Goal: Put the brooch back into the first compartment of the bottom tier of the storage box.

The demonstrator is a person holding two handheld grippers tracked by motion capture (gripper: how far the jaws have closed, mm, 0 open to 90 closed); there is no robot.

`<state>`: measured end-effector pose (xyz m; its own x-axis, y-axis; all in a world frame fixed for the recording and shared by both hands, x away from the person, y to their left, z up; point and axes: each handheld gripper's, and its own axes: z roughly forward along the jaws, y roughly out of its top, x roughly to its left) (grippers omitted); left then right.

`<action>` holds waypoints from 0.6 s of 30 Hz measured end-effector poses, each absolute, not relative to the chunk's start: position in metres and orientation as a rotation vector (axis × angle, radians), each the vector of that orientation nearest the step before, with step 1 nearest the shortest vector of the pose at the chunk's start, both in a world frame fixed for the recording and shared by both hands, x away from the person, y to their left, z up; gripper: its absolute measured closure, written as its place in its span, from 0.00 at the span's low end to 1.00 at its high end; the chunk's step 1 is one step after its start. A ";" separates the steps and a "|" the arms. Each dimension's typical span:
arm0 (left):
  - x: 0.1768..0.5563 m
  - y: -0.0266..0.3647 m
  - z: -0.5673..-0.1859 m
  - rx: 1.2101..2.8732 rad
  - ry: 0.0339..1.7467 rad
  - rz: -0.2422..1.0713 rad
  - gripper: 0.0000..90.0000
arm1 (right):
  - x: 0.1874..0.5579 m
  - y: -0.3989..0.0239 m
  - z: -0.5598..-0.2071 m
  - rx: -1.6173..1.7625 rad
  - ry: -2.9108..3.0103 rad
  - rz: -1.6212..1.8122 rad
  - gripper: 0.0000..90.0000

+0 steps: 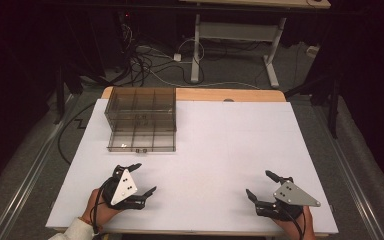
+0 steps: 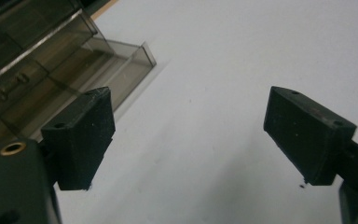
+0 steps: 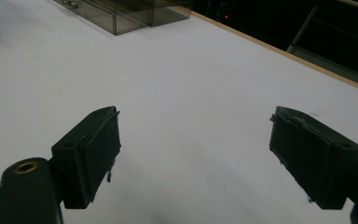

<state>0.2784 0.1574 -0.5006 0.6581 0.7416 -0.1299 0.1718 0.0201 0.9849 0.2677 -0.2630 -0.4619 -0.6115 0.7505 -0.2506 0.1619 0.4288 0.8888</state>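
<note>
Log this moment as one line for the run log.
left gripper: open, empty, near drawer box | right gripper: open, empty | drawer box: bottom drawer pulled out | table: white

I'm working in what looks like a lab: my white-topped desk (image 1: pixel 220 150) stands on grey carpet among black curtains, with loose cables (image 1: pixel 150 62) tangled on the floor beyond its far edge, beside another desk's metal legs (image 1: pixel 196 47).
</note>
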 end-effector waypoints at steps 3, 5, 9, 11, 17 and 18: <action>0.274 0.163 -0.506 1.539 0.811 0.523 0.18 | 0.268 -0.262 -0.462 0.764 2.044 1.171 0.18; 0.272 0.165 -0.509 1.550 0.824 0.520 0.18 | 0.269 -0.262 -0.462 0.764 2.047 1.174 0.18; 0.269 0.168 -0.510 1.549 0.844 0.507 0.18 | 0.269 -0.263 -0.463 0.764 2.055 1.179 0.18; 0.269 0.167 -0.510 1.552 0.847 0.505 0.18 | 0.269 -0.264 -0.463 0.765 2.055 1.176 0.18; 0.268 0.166 -0.510 1.554 0.831 0.500 0.18 | 0.266 -0.266 -0.461 0.764 2.041 1.173 0.18; 0.268 0.167 -0.510 1.552 0.831 0.496 0.18 | 0.266 -0.266 -0.461 0.765 2.039 1.174 0.18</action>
<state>0.2680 0.1666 -0.5102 0.6487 0.7460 -0.1508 0.2219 0.0041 0.9751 0.2656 -0.2656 -0.4609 -0.6145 0.7487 -0.2486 0.1609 0.4275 0.8896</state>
